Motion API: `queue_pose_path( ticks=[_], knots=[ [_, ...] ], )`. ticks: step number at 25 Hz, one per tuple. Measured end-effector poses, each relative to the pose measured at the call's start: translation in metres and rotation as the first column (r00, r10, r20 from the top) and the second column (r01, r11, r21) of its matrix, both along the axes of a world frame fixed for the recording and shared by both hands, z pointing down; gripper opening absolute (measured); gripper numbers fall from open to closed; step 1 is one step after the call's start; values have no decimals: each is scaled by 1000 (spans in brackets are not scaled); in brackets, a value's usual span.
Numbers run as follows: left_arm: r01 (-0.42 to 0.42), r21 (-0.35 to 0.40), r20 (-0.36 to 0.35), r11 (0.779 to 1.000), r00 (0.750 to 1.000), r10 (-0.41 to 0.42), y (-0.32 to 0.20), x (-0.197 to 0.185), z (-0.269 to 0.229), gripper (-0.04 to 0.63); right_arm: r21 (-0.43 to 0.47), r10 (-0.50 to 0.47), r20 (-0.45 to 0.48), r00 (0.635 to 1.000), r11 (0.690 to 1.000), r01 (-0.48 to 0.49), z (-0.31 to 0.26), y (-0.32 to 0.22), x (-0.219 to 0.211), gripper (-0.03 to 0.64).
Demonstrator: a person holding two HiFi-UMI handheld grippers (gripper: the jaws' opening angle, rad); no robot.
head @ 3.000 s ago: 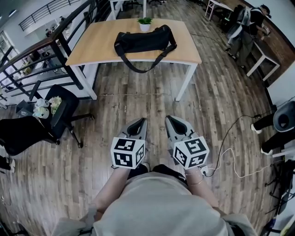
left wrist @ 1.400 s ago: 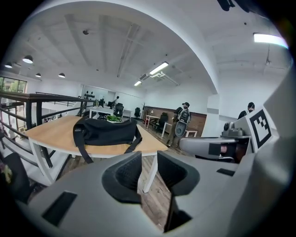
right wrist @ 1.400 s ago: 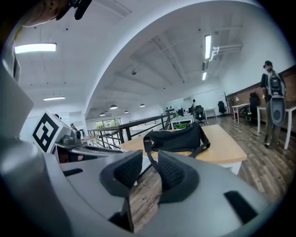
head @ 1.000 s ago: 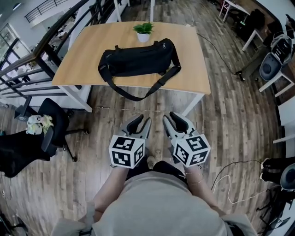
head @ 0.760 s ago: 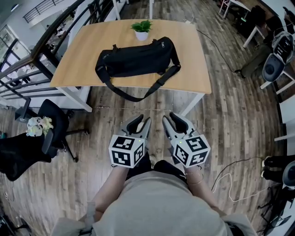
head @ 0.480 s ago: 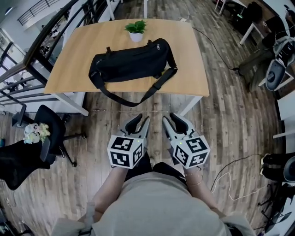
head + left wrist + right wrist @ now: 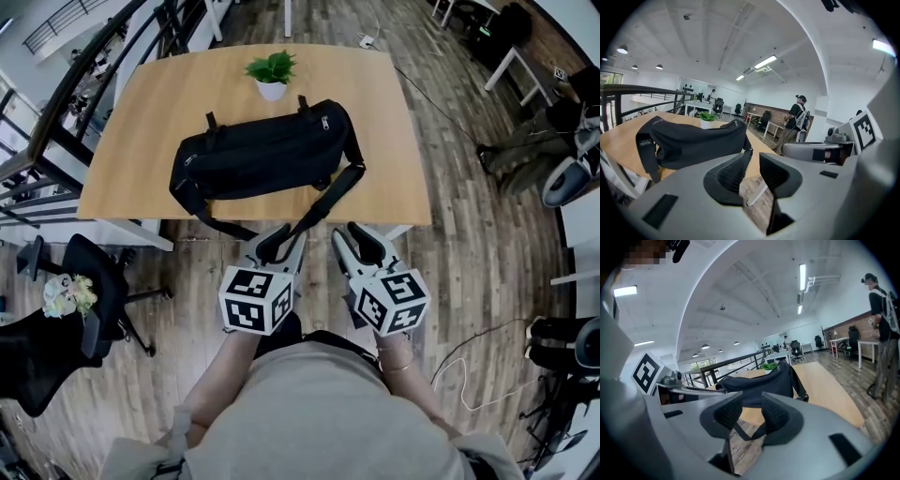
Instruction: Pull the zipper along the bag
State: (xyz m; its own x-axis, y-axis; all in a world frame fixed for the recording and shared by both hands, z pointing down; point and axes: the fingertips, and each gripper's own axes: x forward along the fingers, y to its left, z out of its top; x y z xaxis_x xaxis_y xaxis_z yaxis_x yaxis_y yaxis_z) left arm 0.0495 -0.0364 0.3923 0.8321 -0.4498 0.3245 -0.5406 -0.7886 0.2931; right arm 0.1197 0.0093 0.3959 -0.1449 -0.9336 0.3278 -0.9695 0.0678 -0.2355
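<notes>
Bag [image 7: 258,155] lay lengthwise left-right on table [image 7: 141,122], strap [image 7: 323,202] over near edge, left gripper [image 7: 279,242] and right gripper [image 7: 358,239] empty, jaws apart, the right's just opened wider.

No readable words or numbers; only square markers on the left claw [image 7: 281,246] and right claw [image 7: 358,246]

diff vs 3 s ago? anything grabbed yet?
The person has walked up to the table, so the black bag now shows closer. The left gripper and right gripper have come to the table's near edge, by the hanging strap. The right gripper's jaws have just been opening, with nothing held between them. Nothing grabbed or let go. Unchanged: bag on the table, plant behind it, both grippers empty.
</notes>
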Motion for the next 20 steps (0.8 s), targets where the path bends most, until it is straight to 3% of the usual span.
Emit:
queue_pose_path(
  ticks=[11,20],
  knots=[
    [-76,31,-25,997,997,77,-114,44,-18,117,20,73,-22,997,997,-72,-14,-108,38,123],
    [-170,32,-40,985,984,172,-154,74,-21,115,27,168,-30,985,986,-167,-16,-146,65,123]
  ],
)
